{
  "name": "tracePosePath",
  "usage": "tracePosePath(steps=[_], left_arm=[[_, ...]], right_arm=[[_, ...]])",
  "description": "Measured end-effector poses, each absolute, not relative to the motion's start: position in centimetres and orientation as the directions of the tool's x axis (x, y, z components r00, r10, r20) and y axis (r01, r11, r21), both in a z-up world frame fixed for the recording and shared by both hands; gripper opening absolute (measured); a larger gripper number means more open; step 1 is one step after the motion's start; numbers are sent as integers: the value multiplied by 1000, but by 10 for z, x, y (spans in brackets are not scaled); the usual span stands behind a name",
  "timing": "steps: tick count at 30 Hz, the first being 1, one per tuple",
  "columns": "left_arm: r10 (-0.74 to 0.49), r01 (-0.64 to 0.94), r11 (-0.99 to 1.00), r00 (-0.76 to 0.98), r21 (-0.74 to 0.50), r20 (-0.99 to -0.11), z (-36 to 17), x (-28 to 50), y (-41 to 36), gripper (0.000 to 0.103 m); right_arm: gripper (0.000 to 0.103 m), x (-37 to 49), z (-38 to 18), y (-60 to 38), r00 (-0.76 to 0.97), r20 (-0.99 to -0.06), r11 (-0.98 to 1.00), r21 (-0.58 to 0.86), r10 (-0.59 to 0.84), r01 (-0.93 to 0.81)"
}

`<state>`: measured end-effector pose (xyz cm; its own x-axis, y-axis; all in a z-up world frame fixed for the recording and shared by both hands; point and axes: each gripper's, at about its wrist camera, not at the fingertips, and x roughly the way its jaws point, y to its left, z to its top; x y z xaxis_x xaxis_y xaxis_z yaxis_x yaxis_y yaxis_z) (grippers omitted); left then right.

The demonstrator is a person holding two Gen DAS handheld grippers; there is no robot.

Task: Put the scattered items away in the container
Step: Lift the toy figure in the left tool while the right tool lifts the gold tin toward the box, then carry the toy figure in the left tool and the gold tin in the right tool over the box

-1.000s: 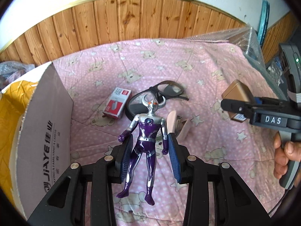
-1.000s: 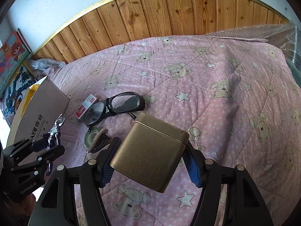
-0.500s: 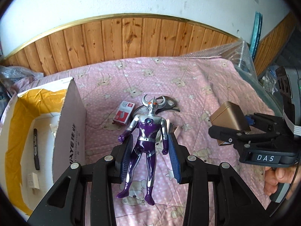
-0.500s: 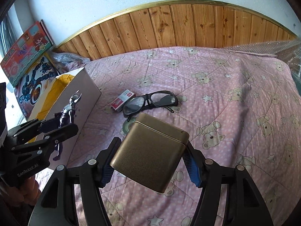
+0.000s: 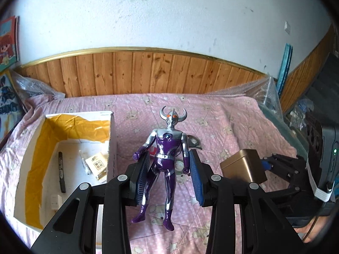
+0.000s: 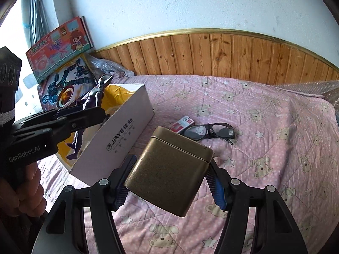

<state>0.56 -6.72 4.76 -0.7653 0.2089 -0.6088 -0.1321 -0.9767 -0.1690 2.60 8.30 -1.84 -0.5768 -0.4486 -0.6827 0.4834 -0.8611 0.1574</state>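
My left gripper point(image 5: 169, 175) is shut on a purple and silver horned toy figure point(image 5: 166, 152), held in the air just right of the open white cardboard box point(image 5: 113, 139). The figure also shows in the right wrist view point(image 6: 93, 99), beside the box point(image 6: 127, 131). My right gripper point(image 6: 169, 182) is shut on a gold tin point(image 6: 169, 169), held above the pink bedspread; the tin shows in the left wrist view point(image 5: 243, 167) too. Black glasses point(image 6: 211, 130) and a small red and white box point(image 6: 182, 123) lie on the bedspread.
The cardboard box has a yellow lining and holds a black marker point(image 5: 61, 173), a small packet point(image 5: 97, 163) and a white block point(image 5: 54, 201). A wooden wall panel point(image 5: 148, 74) runs behind the bed. Toy boxes point(image 6: 61, 63) lean at the left. Bubble wrap point(image 5: 262, 93) lies at the right.
Both grippers rose and pulled back with their loads. The left one moved toward the box, whose inside came into view. The right gripper's view swung toward the box.
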Motion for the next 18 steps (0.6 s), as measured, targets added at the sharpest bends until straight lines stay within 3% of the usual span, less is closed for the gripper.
tracePosePath(steps=[18], left_arm=[[211, -56, -956, -813, -289, -542, 67, 16, -131, 39]], right_arm=[[65, 66, 17, 13, -555, -633, -777, 121, -539, 617]])
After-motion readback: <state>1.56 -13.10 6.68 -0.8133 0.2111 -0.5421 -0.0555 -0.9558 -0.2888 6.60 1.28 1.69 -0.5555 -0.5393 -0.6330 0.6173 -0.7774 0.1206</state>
